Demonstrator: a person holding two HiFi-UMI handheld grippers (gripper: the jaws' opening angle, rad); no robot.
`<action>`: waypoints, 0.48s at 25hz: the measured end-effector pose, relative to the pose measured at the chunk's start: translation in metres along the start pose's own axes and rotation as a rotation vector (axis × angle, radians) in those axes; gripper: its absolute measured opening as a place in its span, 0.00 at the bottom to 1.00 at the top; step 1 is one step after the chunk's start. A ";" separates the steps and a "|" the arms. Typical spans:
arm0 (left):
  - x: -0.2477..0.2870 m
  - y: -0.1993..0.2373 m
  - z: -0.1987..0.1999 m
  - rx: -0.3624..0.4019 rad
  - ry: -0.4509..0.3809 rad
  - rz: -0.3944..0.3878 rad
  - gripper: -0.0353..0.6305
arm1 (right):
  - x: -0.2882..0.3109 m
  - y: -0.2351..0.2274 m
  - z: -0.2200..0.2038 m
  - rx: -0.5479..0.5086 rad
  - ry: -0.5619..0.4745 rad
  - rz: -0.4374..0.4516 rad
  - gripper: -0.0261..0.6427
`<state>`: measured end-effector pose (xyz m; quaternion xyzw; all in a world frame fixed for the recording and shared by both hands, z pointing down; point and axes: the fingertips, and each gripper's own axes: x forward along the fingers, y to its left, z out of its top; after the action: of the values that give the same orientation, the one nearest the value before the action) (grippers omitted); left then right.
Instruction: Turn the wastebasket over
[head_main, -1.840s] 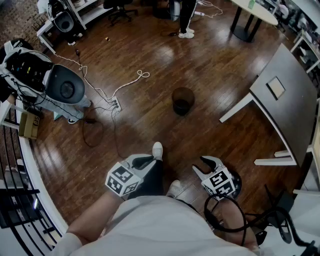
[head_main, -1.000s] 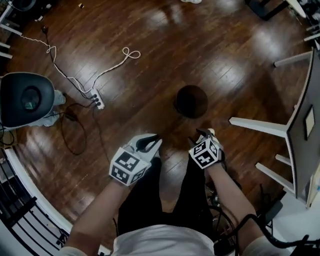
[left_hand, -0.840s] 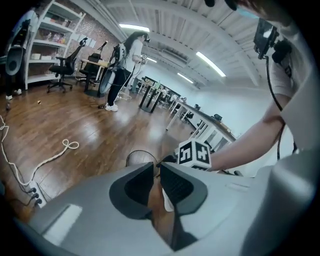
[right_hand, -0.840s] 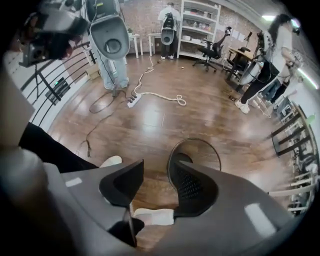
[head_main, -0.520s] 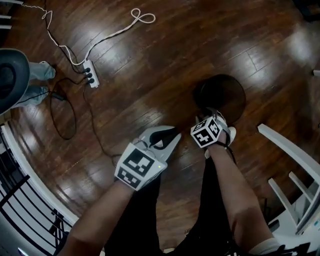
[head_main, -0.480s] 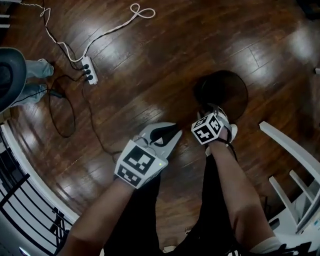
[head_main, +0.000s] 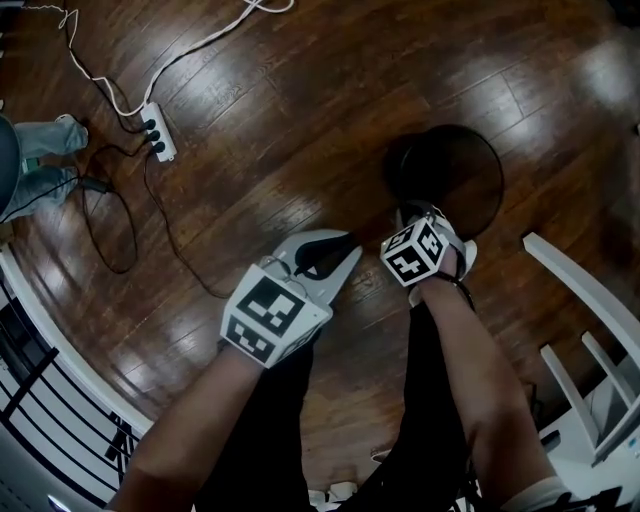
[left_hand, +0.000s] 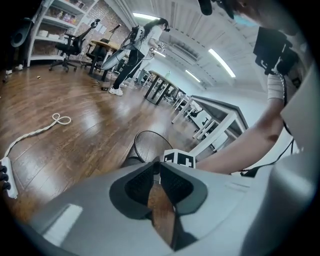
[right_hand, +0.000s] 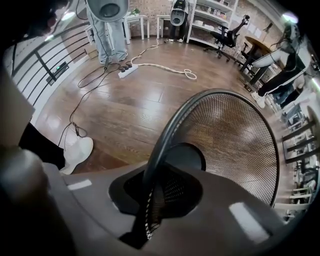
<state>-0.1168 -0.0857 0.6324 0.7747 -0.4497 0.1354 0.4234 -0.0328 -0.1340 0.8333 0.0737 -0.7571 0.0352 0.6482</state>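
Note:
The black mesh wastebasket (head_main: 452, 172) stands upright on the dark wood floor, its open mouth facing up. My right gripper (head_main: 412, 216) points straight down at the basket's near rim. In the right gripper view the wastebasket's rim (right_hand: 165, 130) and mesh wall run between the two jaws, which are closing on them. My left gripper (head_main: 343, 250) hovers to the left of the basket, apart from it, with its tips together and nothing between them. The left gripper view shows the wastebasket (left_hand: 148, 145) just beyond the left gripper (left_hand: 159, 167).
A white power strip (head_main: 152, 130) and looping cables lie on the floor at the upper left. White table legs (head_main: 585, 300) stand at the right, close to the basket. A railing (head_main: 30, 385) runs along the lower left. My own shoe (right_hand: 76, 152) is near the basket.
Both grippers came down toward the floor and the basket grew larger in view. The right gripper reached the basket's near rim; the left one settled beside it.

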 end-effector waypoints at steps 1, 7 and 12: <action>-0.001 -0.001 0.001 0.001 0.005 -0.002 0.11 | -0.003 -0.001 -0.001 0.000 -0.006 0.005 0.07; -0.003 0.006 0.007 0.008 0.029 0.029 0.11 | -0.049 -0.006 0.012 0.029 -0.121 0.114 0.07; 0.003 0.021 0.003 -0.074 0.029 0.088 0.11 | -0.088 0.013 0.027 0.026 -0.264 0.311 0.06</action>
<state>-0.1326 -0.0953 0.6437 0.7359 -0.4819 0.1485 0.4519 -0.0483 -0.1196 0.7430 -0.0318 -0.8372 0.1350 0.5290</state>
